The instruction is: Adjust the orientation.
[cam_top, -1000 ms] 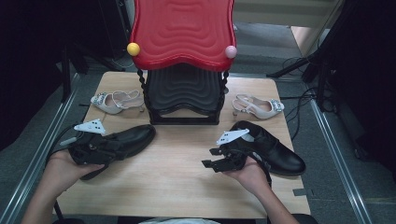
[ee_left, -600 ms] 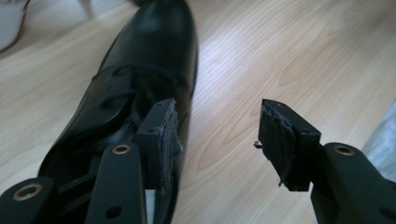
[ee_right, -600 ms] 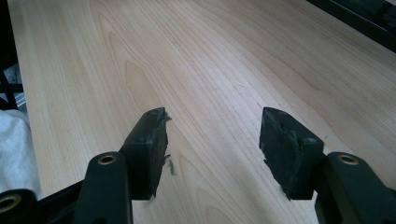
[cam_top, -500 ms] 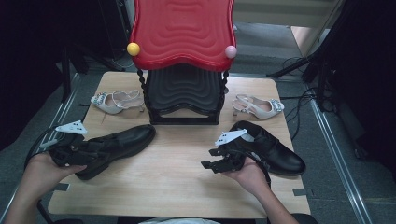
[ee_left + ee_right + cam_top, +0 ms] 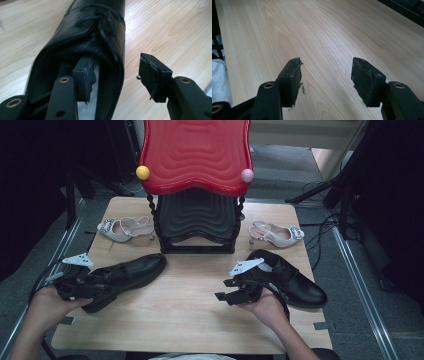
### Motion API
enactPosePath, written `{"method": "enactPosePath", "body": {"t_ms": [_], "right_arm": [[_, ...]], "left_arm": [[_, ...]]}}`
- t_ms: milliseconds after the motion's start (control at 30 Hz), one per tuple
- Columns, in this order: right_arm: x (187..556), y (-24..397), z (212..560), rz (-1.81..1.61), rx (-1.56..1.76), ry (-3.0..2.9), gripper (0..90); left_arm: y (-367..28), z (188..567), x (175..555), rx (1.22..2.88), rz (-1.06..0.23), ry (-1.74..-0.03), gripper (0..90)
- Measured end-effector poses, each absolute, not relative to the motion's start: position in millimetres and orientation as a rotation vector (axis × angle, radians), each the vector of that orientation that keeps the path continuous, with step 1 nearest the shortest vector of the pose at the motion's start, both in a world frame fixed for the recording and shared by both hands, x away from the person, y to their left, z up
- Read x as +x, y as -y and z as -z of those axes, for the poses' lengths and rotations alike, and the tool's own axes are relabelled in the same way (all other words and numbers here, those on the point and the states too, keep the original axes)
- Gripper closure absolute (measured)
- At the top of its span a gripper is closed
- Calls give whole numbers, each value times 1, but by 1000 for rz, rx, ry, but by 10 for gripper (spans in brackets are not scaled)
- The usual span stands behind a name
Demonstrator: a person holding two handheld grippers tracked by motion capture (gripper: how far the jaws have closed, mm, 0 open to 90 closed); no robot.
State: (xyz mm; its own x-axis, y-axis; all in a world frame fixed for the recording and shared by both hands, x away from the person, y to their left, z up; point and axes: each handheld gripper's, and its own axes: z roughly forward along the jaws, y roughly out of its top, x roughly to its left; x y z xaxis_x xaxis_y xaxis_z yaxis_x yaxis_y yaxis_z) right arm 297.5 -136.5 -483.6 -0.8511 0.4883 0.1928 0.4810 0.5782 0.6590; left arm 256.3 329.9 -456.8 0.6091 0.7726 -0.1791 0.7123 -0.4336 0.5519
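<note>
Fingers point(image 5: 87, 75) of the left gripper point(image 5: 116, 72) stood spread, straddling the black shoe's point(image 5: 82, 32) side wall; the right gripper point(image 5: 327, 75) gaped over bare table point(image 5: 324, 30).

Light falls from above onto the pale wooden worktop point(image 5: 200, 315), which is evenly bright in the high view, while the floor and surroundings on the far left and right sink into near black. The red shelf top point(image 5: 195, 150) carries soft glare along its ripples. The black shoe point(image 5: 125, 272) on the left shows dull highlights and little detail. In the left gripper view the shoe's inside is dark and the near fingers point(image 5: 86, 77) are slightly soft. In the right gripper view the wood grain is sharp, with a faint sheen.
</note>
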Motion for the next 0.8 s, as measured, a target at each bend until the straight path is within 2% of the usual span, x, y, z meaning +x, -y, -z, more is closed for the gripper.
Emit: {"method": "enactPosePath", "body": {"t_ms": [167, 300, 333, 600, 800], "right_arm": [[297, 135, 485, -1150, 847, -2786, 423], [297, 133, 486, -1144, 845, -2792, 424], [296, 132, 486, -1140, 849, -2796, 423], [297, 133, 486, -1149, 851, -2786, 425], [298, 136, 485, -1165, 864, -2769, 424]], "left_arm": [[-320, 466, 266, 2243, -112, -1157, 479], [-314, 473, 273, 2252, -133, -1143, 541], [-315, 474, 274, 2240, -124, -1152, 598], [-318, 475, 279, 2195, -29, -1156, 782], [-315, 471, 279, 2197, 10, -1151, 823]]}}
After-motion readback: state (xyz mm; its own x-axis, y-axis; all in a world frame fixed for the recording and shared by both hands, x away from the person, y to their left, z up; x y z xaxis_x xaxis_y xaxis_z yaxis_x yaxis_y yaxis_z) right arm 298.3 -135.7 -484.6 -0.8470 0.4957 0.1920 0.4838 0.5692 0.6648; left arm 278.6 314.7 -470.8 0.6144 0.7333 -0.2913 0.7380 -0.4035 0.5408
